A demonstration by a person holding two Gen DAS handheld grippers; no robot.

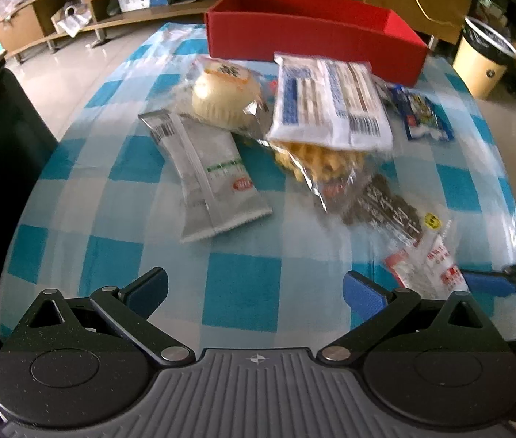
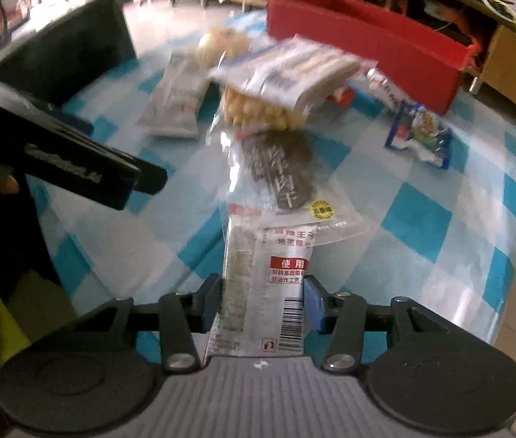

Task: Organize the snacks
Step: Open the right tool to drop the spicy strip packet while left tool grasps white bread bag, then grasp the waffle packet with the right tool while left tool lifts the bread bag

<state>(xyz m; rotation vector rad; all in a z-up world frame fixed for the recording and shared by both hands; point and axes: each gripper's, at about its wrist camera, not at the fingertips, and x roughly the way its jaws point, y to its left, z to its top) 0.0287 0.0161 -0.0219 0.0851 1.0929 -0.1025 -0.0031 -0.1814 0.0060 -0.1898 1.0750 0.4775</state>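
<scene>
One red box (image 1: 312, 42), seven wrapped snack packets on one blue-checked table (image 1: 243, 292), two claws

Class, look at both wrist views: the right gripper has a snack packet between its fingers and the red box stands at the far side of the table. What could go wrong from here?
1. The right gripper grips the white-and-red packet, whose far end lies under the clear jerky bag; lifting may drag that bag along.
2. The noodle pack rests tilted on other snacks and might slide off if they shift.
3. The red box is far; the slick packet could slip on the way.
</scene>
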